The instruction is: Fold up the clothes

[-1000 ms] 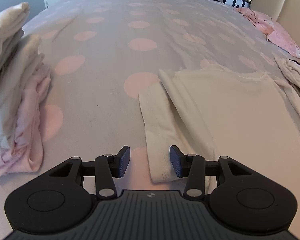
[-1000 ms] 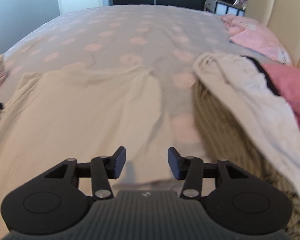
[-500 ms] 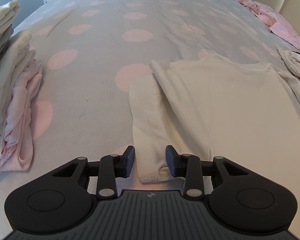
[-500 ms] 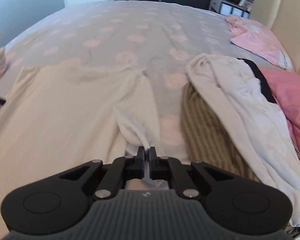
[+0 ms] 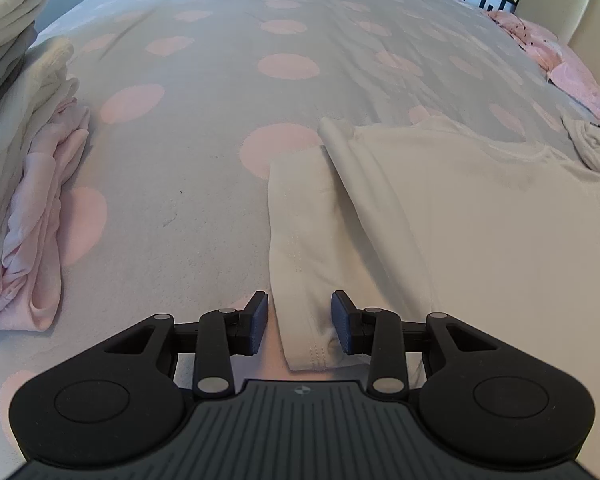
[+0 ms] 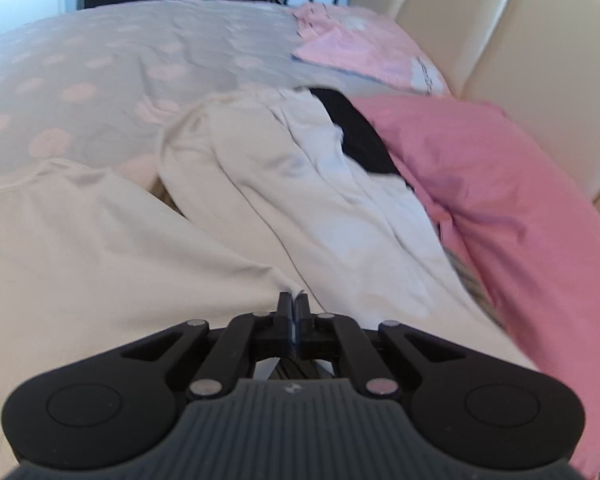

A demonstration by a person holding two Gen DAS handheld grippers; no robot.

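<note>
The cream shirt (image 5: pixel 480 216) lies spread flat on the spotted bedspread (image 5: pixel 204 128), its body off to the right in the left wrist view and its left sleeve (image 5: pixel 304 248) folded back alongside the body, running as a long strip from the shoulder straight toward the camera. That sleeve's long axis lines up almost exactly with the left gripper (image 5: pixel 300 322), whose jaws stand apart on either side of the cuff end: the stitched hem sits between the 2 fingers, close to the right one, but I cannot tell whether either pad touches the cloth. The right gripper (image 6: pixel 293 308) has its jaws pressed together with a thin edge of pale fabric between them, which I judge to be the shirt's other sleeve or side edge; the cloth rises toward the fingers in a taut ridge. Beside it in the right wrist view lie a white garment (image 6: pixel 300 200) and a pink pillowcase (image 6: pixel 492 200), touching each other and just beside the shirt. A pile of folded clothes (image 5: pixel 20 140) sits well apart at the left edge of the bed. The coming move likely turns on the left gripper pinching the cuff that already lies in its gap, since it is the nearer 1 to that sleeve, and then carrying it across the body.
</note>
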